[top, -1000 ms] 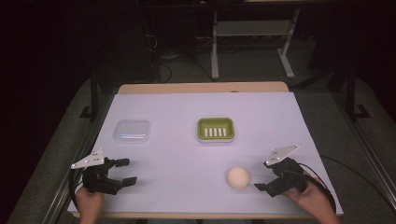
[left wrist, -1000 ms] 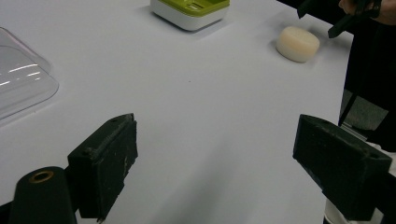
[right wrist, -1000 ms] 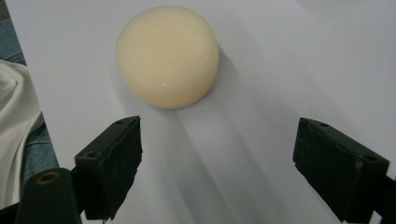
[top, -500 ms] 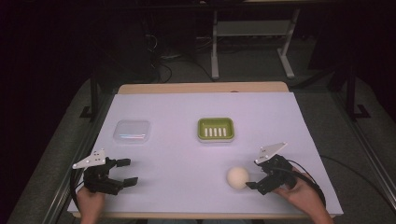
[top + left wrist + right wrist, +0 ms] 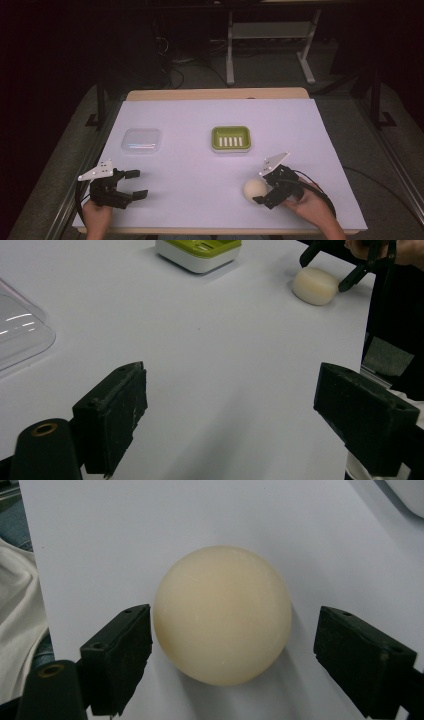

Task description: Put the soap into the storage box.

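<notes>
A round cream soap bar (image 5: 255, 189) lies on the white table near the front right. My right gripper (image 5: 261, 187) stands open around it, one jaw on each side, with a gap still showing on the right side in the right gripper view, where the soap (image 5: 222, 614) looms large. A green soap dish (image 5: 230, 138) with white ribs sits at the table's middle. At the front left my left gripper (image 5: 136, 184) rests open with nothing between its jaws; its own view shows the soap (image 5: 315, 285) and the dish (image 5: 199, 252) far off.
A clear plastic lid (image 5: 141, 140) lies left of the dish, also at the left edge of the left gripper view as the lid (image 5: 20, 332). The table's front edge (image 5: 215, 231) runs just beyond both hands. A metal stand (image 5: 270, 37) is behind the table.
My right gripper has moved left toward the soap and now straddles it. The left gripper has stayed in place.
</notes>
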`<act>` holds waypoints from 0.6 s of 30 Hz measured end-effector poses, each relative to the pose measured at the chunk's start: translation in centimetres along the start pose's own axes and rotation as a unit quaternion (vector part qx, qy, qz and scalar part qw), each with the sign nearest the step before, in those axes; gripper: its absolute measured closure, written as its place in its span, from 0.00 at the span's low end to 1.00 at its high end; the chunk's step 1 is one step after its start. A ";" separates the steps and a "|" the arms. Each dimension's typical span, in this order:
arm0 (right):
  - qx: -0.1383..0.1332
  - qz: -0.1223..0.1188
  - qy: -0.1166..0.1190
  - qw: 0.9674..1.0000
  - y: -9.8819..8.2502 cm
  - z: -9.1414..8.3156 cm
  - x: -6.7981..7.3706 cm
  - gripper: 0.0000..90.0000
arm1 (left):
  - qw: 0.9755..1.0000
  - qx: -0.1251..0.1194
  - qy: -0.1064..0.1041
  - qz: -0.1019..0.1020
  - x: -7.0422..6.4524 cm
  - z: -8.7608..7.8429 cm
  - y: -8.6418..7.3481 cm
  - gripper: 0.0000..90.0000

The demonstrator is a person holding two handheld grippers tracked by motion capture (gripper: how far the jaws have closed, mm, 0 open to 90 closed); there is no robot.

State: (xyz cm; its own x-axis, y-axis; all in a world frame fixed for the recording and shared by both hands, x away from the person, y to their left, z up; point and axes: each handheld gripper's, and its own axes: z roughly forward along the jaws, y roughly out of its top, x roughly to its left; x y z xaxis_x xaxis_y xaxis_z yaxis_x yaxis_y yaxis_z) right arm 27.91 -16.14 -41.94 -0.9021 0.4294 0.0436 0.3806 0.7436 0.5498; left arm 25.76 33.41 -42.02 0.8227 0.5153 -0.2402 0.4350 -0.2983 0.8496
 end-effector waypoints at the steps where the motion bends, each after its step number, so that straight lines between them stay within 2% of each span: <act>1: 0.001 -0.001 0.001 1.000 0.1 0.1 0.0 0.16 | 1.000 0.000 0.000 0.000 0.0 0.0 0.0 0.15; 13: 0.038 -0.025 0.000 0.999 1.2 2.1 0.5 0.17 | 1.000 0.001 -0.001 0.000 0.0 0.1 0.0 0.15; 18: 0.045 -0.028 0.002 0.999 1.3 2.3 0.5 0.23 | 1.000 0.002 0.000 0.000 0.0 0.1 0.0 0.15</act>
State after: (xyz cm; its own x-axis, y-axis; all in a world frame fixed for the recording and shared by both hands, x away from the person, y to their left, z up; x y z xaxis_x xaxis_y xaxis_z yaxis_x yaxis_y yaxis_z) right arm 28.45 -13.80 -43.08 -0.9229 0.3845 0.0189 0.3469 0.8094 0.4738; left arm 25.81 33.33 -42.08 0.8228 0.5148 -0.2409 0.4365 -0.3008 0.8479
